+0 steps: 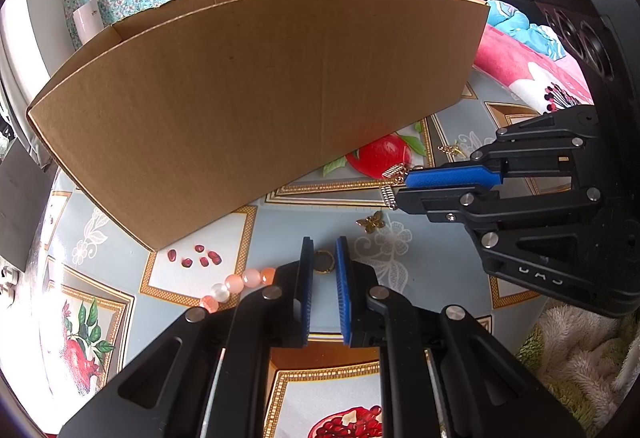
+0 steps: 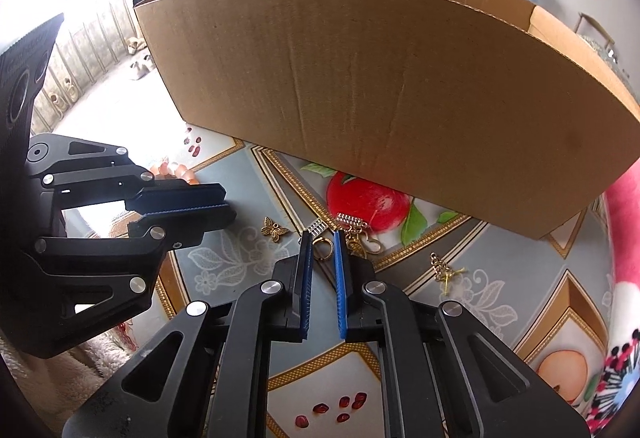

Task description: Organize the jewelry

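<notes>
Between left tool (image 1: 325, 250) tips: gold ring (image 1: 323, 261), clenched; right tool (image 2: 322, 243) clenched on earring (image 2: 325, 247)

Bright daylight, blown-out glare at the left edges of both views, soft shadow under the cardboard box (image 1: 256, 94), strong fisheye bending with dark vignetted corners, focus generally sharp.
</notes>
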Motion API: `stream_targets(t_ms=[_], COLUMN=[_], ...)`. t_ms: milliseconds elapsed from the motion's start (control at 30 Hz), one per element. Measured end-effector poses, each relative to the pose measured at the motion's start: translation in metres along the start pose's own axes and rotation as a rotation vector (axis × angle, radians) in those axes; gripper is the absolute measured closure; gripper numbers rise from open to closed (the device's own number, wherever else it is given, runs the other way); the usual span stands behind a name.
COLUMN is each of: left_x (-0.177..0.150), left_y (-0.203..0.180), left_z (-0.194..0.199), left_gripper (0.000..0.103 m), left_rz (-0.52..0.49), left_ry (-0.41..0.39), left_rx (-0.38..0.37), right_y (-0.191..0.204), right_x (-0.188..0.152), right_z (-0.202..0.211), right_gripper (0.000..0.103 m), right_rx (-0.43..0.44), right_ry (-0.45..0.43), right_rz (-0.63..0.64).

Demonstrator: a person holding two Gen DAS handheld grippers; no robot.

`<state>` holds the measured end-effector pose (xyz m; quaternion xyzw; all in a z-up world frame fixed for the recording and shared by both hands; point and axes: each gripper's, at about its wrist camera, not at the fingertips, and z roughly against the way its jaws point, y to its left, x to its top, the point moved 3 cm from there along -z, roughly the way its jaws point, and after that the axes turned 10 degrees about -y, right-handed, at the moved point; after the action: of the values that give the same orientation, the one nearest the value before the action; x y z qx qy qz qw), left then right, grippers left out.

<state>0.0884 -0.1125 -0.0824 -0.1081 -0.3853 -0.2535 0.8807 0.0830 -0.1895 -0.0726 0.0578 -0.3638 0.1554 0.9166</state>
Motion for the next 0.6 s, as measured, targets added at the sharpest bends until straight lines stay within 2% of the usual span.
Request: stream_targets(t_ms=[67,100,133,300,400,433,600], left_x=[0.000,-0.001,-0.001,-0.001,-0.002,-0.002,-0.001], left_y=[0.000,0.001,0.001,0.003,0.003,0.003,0.002], left_z=[0.000,0.000,0.001,0.001,0.002,0.002,0.002], left_gripper=[0.092,0.092,0.092,0.092,0.092,0.092,0.092], left_rz=[0.002,0.003,0.005,0.003,0.001,0.001,0.002], left_ry=[-0.002,-0.002,-0.003,-0.004,-0.003,-0.002,-0.002], left_rx=[-0.002,-0.003,-0.005,-0.010,-0.009,-0.008,-0.007], right_y=[-0.002,-0.004,-0.006,-0.012,-0.016,-0.017,-0.017], right_x=[0.003,0.003,0.003,0.003,0.007,0.008,0.007], right_z=[0.000,0.002,0.004,0.009,0.010,0.009,0.007], right_gripper=[0.096,0.101,0.102,0.102,0.094,0.089,0.087], right_rx=[0.005,0.006,0.010,0.031,0.059,0.062,0.061], right_ry=[-0.006,-0.011,-0.012,-0.001,0.005,0.007,0.021], right_rz=[-0.012,-0.015,-0.019,-0.041,-0.062,-0.062,-0.044])
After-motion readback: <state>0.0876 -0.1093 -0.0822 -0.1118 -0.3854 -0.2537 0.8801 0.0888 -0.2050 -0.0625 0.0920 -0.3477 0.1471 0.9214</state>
